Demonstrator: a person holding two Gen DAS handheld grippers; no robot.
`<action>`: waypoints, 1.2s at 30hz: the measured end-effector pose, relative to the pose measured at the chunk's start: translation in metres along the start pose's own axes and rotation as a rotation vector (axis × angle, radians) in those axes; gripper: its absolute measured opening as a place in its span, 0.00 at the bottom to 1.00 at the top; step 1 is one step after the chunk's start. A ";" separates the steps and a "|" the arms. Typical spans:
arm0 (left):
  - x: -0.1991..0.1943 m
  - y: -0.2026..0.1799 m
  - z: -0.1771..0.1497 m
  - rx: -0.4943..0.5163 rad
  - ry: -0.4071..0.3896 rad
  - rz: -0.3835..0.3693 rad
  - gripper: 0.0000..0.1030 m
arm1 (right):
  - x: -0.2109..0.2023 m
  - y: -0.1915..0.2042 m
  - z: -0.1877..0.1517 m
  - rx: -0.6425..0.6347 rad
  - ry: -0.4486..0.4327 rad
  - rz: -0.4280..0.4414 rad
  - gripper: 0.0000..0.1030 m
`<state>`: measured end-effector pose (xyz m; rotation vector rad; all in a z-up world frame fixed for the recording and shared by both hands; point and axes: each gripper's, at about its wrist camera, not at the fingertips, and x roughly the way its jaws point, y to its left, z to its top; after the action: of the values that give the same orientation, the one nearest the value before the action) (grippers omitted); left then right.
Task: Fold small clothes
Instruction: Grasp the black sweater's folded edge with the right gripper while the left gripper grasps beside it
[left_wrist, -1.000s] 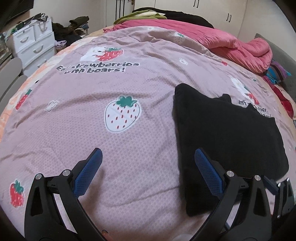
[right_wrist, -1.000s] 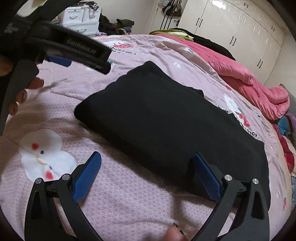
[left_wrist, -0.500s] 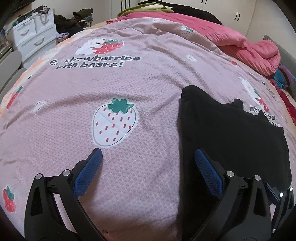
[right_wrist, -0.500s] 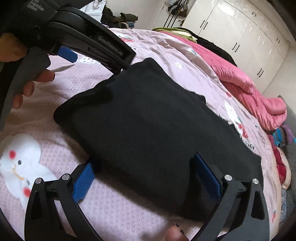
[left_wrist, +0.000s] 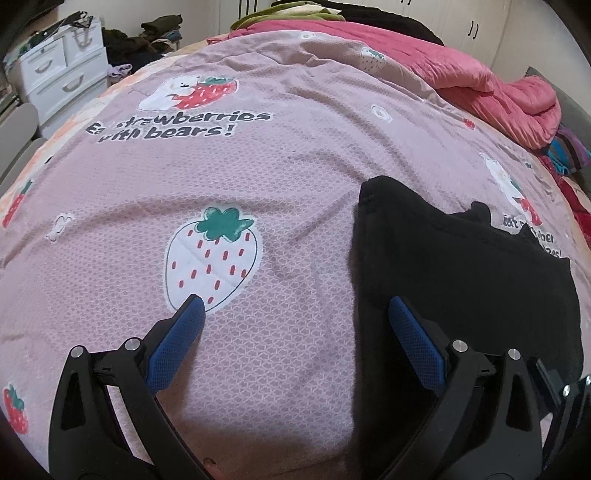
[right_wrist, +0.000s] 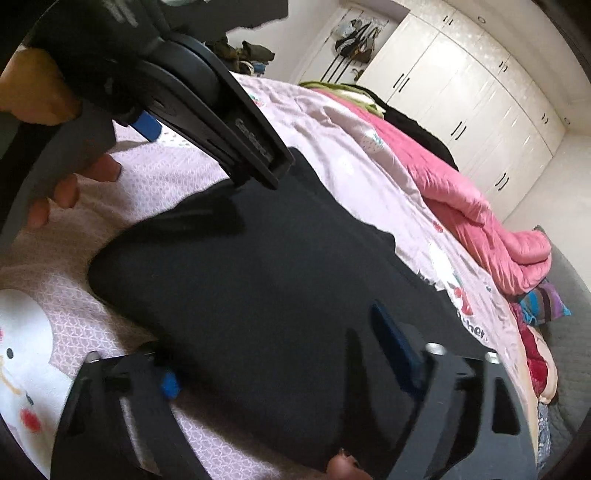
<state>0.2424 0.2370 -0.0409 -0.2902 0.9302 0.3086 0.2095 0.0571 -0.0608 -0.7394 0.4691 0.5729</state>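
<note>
Right gripper (right_wrist: 273, 354), black frame with blue ribbed pads, straddles the near edge of the folded black knit garment (right_wrist: 280, 266): left finger mostly buried at the hem, right pad over the cloth. Jaws have just been closing, with garment edge between them; can't confirm the pads are pressing yet, so I read it as not clamped. Left gripper (left_wrist: 295, 317) is spread wide and holds nothing: one pad sits over the garment's left edge, the other over bare pink strawberry-print bedcover (left_wrist: 258, 166), beside the white strawberry print left of the garment. The garment lies flat on the bedcover, already a doubled rectangle, far corners a bit uneven. Pink quilt (right_wrist: 480, 206) is bunched well beyond the garment; white wardrobe doors (right_wrist: 461, 92) beyond that. Step, in my view: pinching the near edge for another fold. Next move calls for both grippers to finish closing on the near corners, then lift and carry that edge over toward the far edge, keeping layers together so nothing slips.
</note>
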 end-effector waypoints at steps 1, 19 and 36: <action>0.000 0.000 0.001 -0.005 -0.002 -0.006 0.91 | -0.002 0.000 0.000 -0.007 -0.012 -0.006 0.68; -0.002 -0.020 0.002 -0.008 0.010 -0.124 0.91 | -0.022 0.002 -0.001 0.012 -0.070 0.031 0.22; 0.005 -0.040 0.000 0.006 0.030 -0.232 0.70 | -0.034 -0.018 -0.006 0.119 -0.104 0.074 0.20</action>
<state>0.2606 0.2007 -0.0410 -0.3945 0.9167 0.0879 0.1943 0.0310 -0.0358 -0.5774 0.4316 0.6441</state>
